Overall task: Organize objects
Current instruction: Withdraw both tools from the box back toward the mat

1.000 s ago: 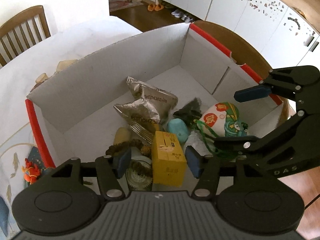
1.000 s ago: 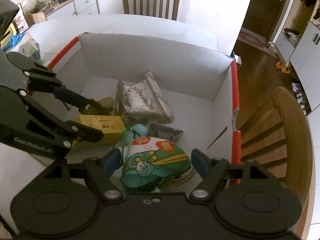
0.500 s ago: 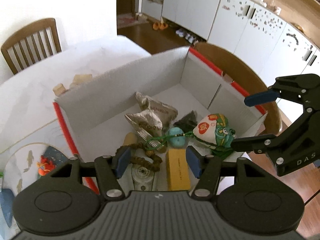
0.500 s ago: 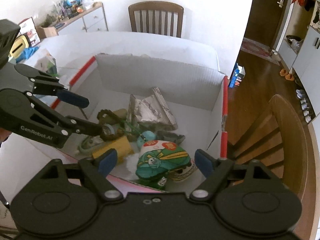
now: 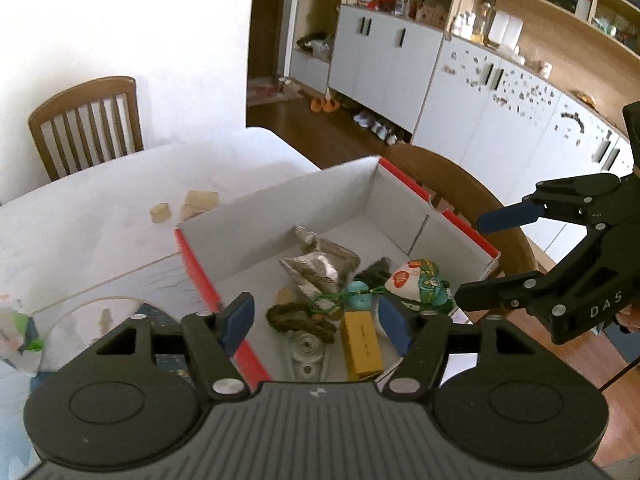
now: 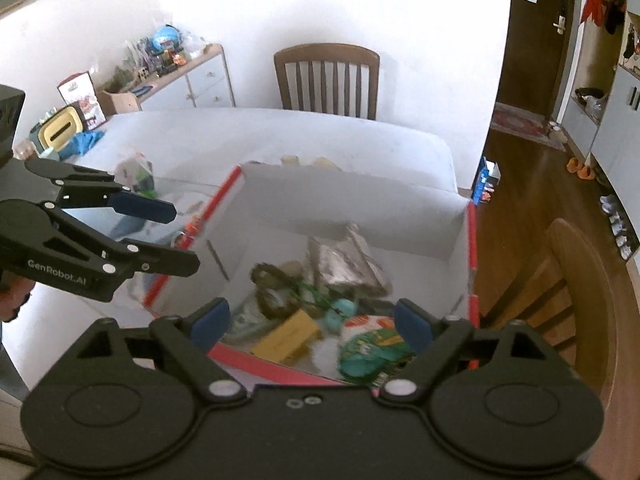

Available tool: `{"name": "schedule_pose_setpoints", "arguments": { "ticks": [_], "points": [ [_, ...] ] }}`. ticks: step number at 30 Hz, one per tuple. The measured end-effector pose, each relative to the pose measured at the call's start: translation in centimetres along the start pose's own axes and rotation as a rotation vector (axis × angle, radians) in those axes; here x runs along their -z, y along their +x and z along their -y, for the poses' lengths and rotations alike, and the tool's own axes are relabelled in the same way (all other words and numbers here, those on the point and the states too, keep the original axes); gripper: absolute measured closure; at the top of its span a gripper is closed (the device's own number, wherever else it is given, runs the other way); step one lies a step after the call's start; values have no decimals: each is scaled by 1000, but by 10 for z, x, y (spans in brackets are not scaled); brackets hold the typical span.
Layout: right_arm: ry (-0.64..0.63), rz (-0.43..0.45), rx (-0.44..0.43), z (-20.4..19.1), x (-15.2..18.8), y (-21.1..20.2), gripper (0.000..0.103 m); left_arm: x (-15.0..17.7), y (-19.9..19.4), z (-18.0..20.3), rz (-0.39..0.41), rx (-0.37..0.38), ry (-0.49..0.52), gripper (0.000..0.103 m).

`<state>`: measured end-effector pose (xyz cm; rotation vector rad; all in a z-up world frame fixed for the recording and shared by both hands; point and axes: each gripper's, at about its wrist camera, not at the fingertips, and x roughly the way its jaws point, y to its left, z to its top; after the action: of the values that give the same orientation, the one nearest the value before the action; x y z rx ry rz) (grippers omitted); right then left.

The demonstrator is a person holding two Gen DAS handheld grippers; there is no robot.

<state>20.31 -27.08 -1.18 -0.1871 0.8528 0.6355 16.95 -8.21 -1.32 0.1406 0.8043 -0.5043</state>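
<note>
A white cardboard box [image 5: 280,208] with red edges stands on the white table. It holds a yellow carton [image 5: 362,346], silver foil bags [image 5: 320,266], a teal item [image 5: 358,300], a brown bead string [image 5: 296,320], a green-and-white patterned pouch [image 5: 418,282] and a gear-shaped part [image 5: 306,350]. My left gripper [image 5: 316,322] is open and empty, high above the box's near edge. My right gripper [image 6: 312,322] is open and empty, high above the box [image 6: 352,200]. Each gripper shows in the other's view: the right one [image 5: 476,260] and the left one [image 6: 180,236].
Wooden blocks [image 5: 184,208] lie on the table behind the box. A printed mat [image 5: 80,320] and a small toy [image 5: 20,328] lie left of it. Wooden chairs [image 6: 326,78] stand at the far side and at the right [image 6: 576,292]. Cabinets [image 5: 480,100] line the room.
Both grippers have risen well above the box and pulled back from it, staying open and empty. The objects in the box lie as they did half a second ago.
</note>
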Motion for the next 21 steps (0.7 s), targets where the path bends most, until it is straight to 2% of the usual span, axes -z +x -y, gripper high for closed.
{"name": "schedule_pose_setpoints", "arguments": {
  "ticks": [2, 7, 9, 14, 19, 21],
  "points": [
    [-5, 9, 6, -12, -5, 0, 13, 3, -9, -10, 16, -13, -19, 25],
    [-14, 23, 12, -43, -21, 2, 12, 8, -30, -42, 37, -43, -65, 25],
    [-21, 29, 14, -57, -28, 5, 10, 9, -37, -55, 45, -58, -80, 19],
    [-33, 39, 2, -90, -44, 14, 10, 15, -52, -90, 50, -105, -107, 16],
    [-49, 33, -6, -121, -58, 28, 10, 22, -63, -124, 56, -114, -131, 13],
    [-55, 28, -6, -132, -63, 34, 10, 25, -68, -136, 57, -123, -136, 4]
  ]
}}
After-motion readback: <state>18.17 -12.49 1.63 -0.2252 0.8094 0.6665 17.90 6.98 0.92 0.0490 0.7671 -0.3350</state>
